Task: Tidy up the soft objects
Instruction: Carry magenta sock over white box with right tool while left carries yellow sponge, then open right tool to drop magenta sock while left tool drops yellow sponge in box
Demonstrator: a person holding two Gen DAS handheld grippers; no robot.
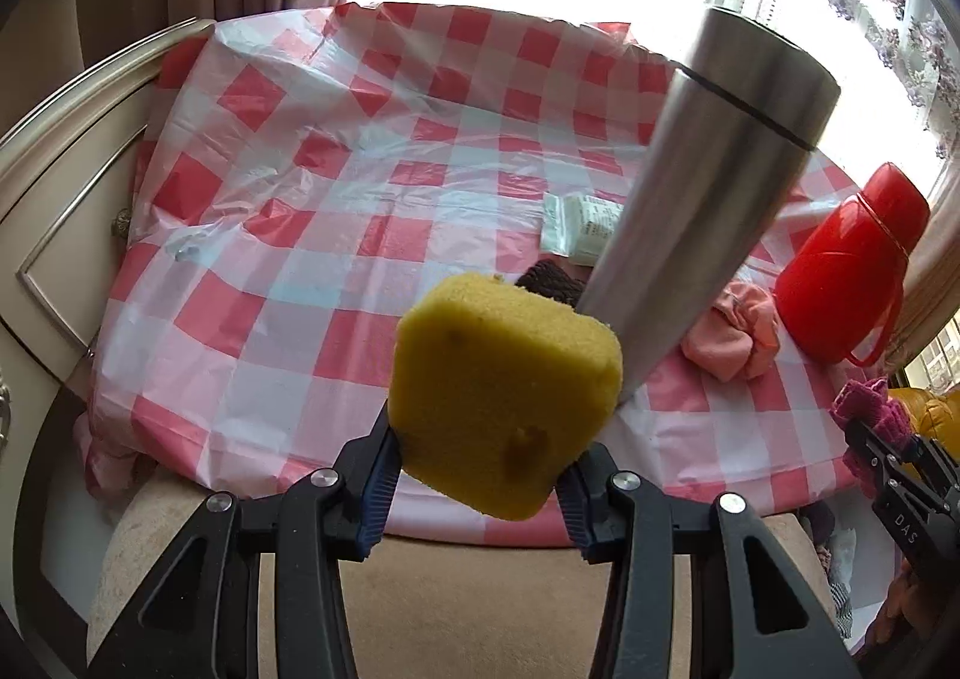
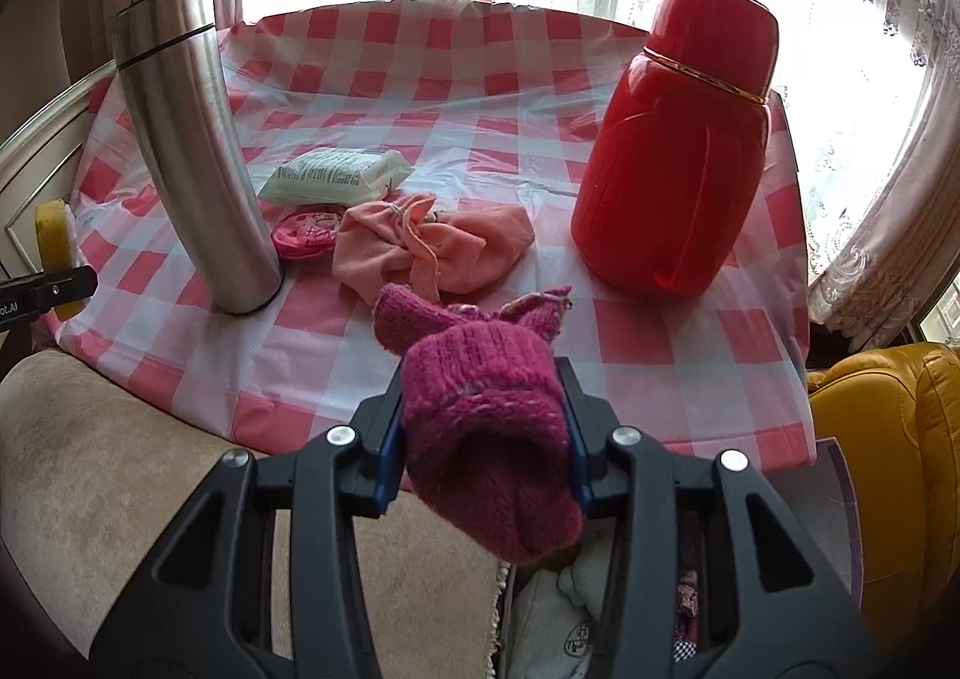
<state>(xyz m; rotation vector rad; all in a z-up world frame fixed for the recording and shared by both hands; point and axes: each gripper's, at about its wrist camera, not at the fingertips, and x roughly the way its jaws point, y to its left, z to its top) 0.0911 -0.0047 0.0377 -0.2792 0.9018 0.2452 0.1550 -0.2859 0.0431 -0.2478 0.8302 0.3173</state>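
Observation:
My left gripper (image 1: 477, 475) is shut on a yellow sponge (image 1: 504, 391), held in the air over the near edge of the checked table (image 1: 288, 271). My right gripper (image 2: 480, 439) is shut on a magenta knitted sock (image 2: 486, 409), also lifted above the table's front edge. The sock and right gripper (image 1: 882, 439) show at the right rim of the left wrist view, and the sponge (image 2: 57, 241) at the left rim of the right wrist view. A peach cloth bundle (image 2: 432, 247) lies on the table between the two flasks, a small pink pouch (image 2: 303, 235) beside it.
A tall steel flask (image 2: 192, 150) stands left of centre and a red thermos jug (image 2: 678, 150) at the right. A white wipes packet (image 2: 342, 175) lies behind the cloth. A beige cushion (image 2: 108, 469) lies below the table edge, a yellow leather seat (image 2: 888, 409) at right, a cream cabinet (image 1: 66, 187) at left.

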